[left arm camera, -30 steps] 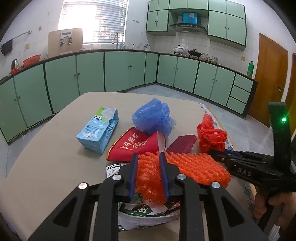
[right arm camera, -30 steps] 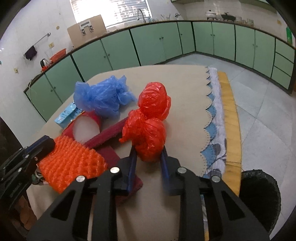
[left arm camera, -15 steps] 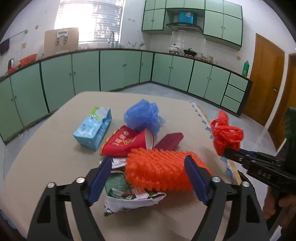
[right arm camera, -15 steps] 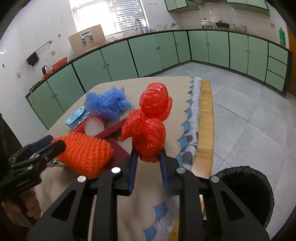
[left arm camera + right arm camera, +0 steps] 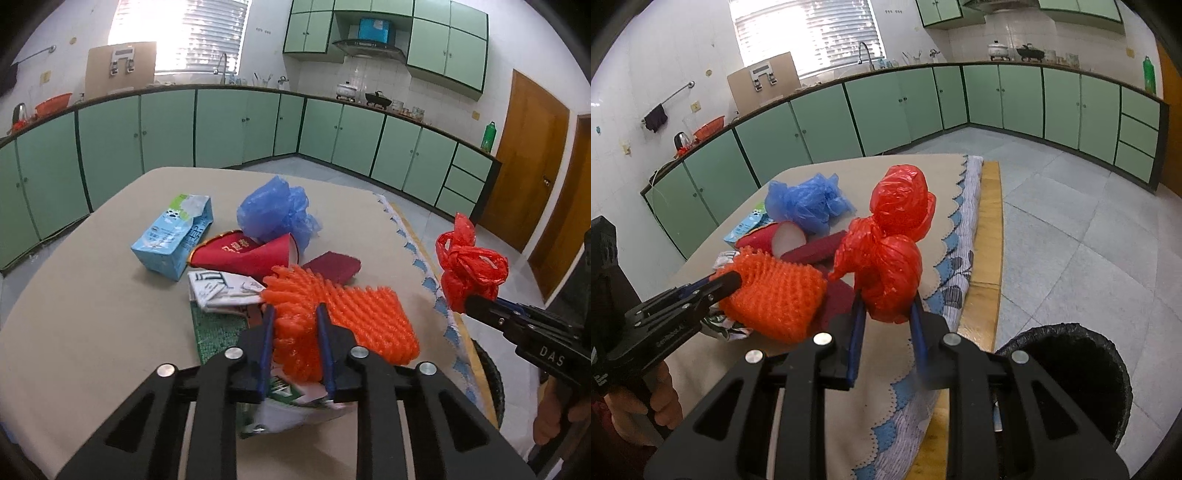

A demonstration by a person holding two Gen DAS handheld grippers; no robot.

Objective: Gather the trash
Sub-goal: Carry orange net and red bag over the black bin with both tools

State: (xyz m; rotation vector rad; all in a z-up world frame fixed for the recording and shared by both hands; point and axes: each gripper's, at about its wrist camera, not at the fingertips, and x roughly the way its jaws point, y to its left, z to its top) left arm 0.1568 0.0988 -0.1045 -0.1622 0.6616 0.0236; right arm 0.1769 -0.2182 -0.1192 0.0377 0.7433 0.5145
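So the red plastic bag (image 5: 892, 254) is bunched into a knotted double lump, shiny and crinkly, and it's pinched at its lower end in the right tool (image 5: 886, 334), jaws narrow and squeezing it. It sticks up and forward from the fingers, held off the counter (image 5: 912, 380), right over the scalloped edge of the cloth. The bit that matters: the black-lined bin (image 5: 1067, 373) sits on the floor to the lower right of that tool, just beside the counter edge, and its open mouth faces up. So I'd say the next move is a short swing right and down, then let go. The right hand is clearly the nearer one to the bin.

The orange foam net (image 5: 340, 314), that bumpy stretchy fruit-wrap stuff, is clamped in the left tool (image 5: 295, 347), jaws nearly together and scrunching one end of it. Its long axis runs off to the right from the fingers, towards the bin side, with the far end flopping free. It would have to cross the counter corner to get there, so it's second in the queue, I reckon.

Left on the counter further back: a blue plastic bag (image 5: 277, 214), a light blue carton (image 5: 173, 236) on its side, a red paper cone (image 5: 243, 253), a dark red flat pack (image 5: 332, 266) and some crumpled wrappers (image 5: 218, 291) under the net.
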